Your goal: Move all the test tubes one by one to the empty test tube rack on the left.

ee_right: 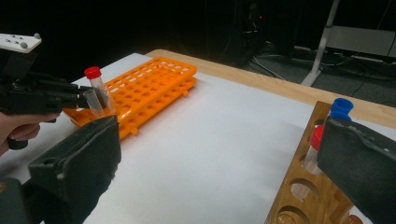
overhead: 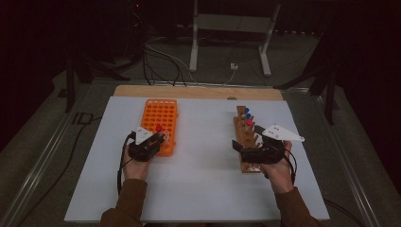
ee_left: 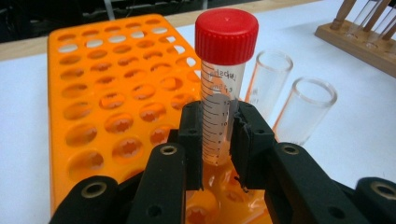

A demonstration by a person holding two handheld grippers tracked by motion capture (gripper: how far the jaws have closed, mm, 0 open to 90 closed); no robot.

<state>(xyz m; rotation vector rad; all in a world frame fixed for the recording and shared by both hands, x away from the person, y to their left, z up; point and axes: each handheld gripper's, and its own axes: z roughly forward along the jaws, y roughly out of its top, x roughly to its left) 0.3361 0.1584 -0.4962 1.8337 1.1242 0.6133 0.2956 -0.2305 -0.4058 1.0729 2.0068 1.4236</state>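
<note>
The white table carries the orange rack at about ten o'clock from its middle and the wooden rack at about two o'clock. The work in hand looks like seating a red-capped tube into the orange rack. The left gripper is clamped on that tube just below its graduated marks, jaws pressed to both sides, the tube upright with its foot over a hole near the rack's near right corner. To do this well, keep the tube plumb, centre its tip over one hole before lowering, and go down slowly so it does not catch on the rim or nudge the two empty clear tubes standing just beside it at three o'clock. Release only once it sits in the hole.

The right gripper hovers with its jaws spread wide and nothing between them, by the wooden rack's near end.

The left gripper view gives the grip and the hole spacing. The right gripper view shows the tube's tilt from the side, and the blue cap and red cap waiting in the wooden rack. The high view places both racks well apart
</note>
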